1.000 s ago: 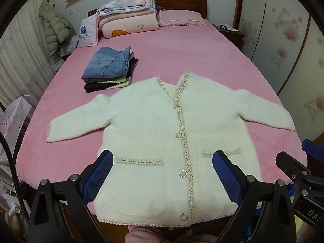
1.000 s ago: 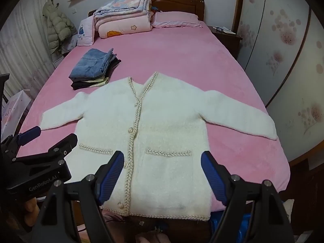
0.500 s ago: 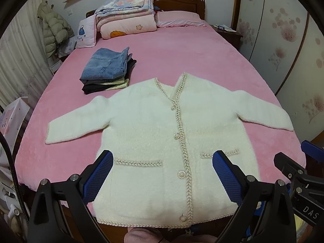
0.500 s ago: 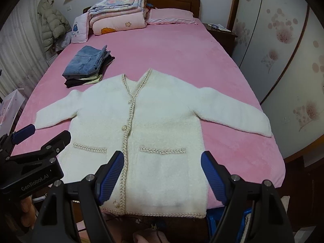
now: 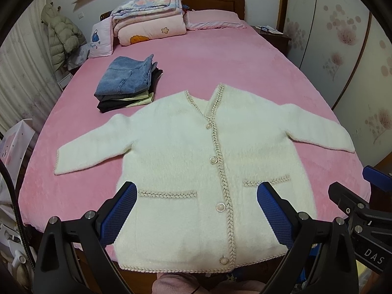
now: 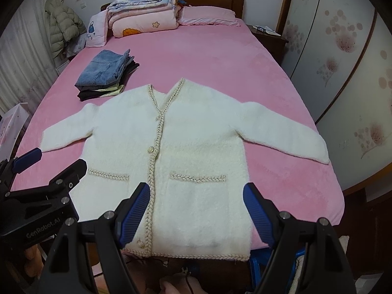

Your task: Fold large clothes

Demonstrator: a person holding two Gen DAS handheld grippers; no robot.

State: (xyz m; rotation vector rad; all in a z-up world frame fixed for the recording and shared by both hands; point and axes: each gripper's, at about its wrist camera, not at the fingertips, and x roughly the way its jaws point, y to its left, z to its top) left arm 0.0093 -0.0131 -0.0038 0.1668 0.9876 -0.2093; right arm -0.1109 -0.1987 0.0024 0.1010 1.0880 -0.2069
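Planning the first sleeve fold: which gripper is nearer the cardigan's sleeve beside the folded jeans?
Left. The left gripper hovers over the hem on that sleeve's side; the right gripper hovers toward the opposite sleeve.

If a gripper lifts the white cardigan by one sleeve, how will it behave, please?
The cardigan looks thick and fluffy, lying limp on the bed, so it would probably drape and sag. Its pile likely grips well; the buttoned front should stay closed.

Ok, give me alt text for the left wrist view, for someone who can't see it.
A cream cardigan lies buttoned and spread flat, sleeves out, on a pink bed. The open left tongs hover over its hem, holding nothing. Beyond its collar sits a stack of folded clothes, jeans on top.
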